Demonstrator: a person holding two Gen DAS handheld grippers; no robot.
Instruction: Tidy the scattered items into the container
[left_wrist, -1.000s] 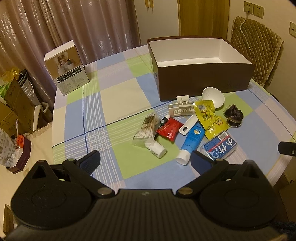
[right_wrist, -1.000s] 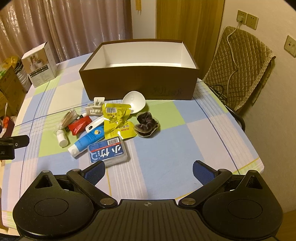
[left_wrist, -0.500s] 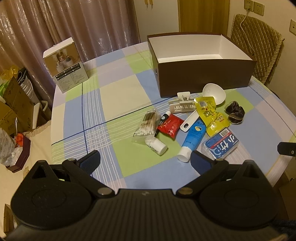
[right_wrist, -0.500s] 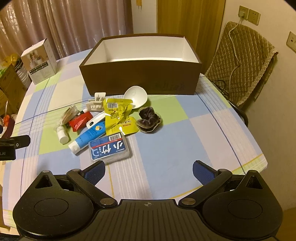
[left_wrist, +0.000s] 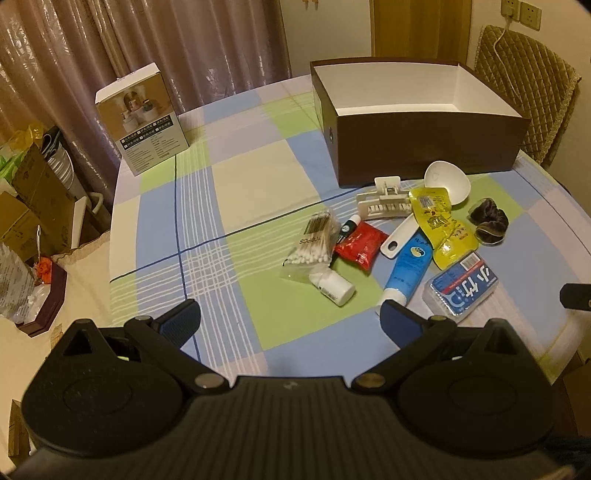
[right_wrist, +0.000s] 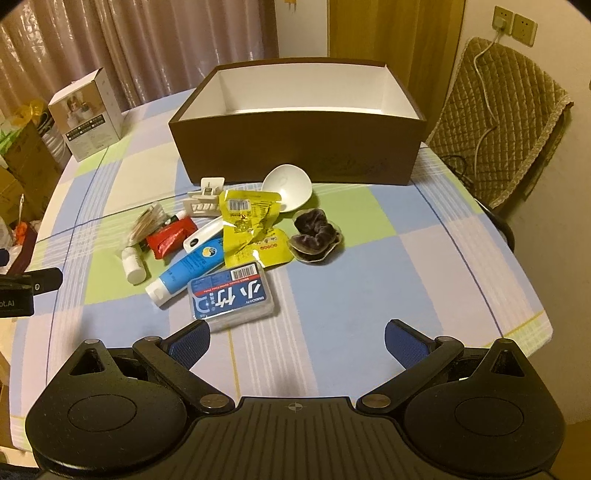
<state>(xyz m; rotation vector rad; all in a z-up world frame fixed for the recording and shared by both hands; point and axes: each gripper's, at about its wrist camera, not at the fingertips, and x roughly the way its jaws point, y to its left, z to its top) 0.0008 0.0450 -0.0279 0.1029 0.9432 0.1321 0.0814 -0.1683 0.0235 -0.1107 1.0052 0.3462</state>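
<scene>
While nothing is yet being gripped, both tools are being held above the near edge of the checked table, each with its jaws spread wide and empty. The right gripper is being kept closest to the pile: the clear plastic case is lying just beyond its left fingertip, toward 11 o'clock, its long axis running roughly 8 to 2 o'clock across the view. The blue tube is touching that case at 10 o'clock, cap end nearest. Farther off, the yellow pouches, the white spoon, the dark scrunchie, the hair clip, the red packet, the cotton swabs and the small white bottle are being left scattered together. From the left gripper, the white bottle is lying at 12 to 1 o'clock, near but apart. The brown box is standing at 12 o'clock behind the heap, and its white inside, so far as it is seen, is being shown empty. A grasp of the case by the right tool is judged likeliest.
</scene>
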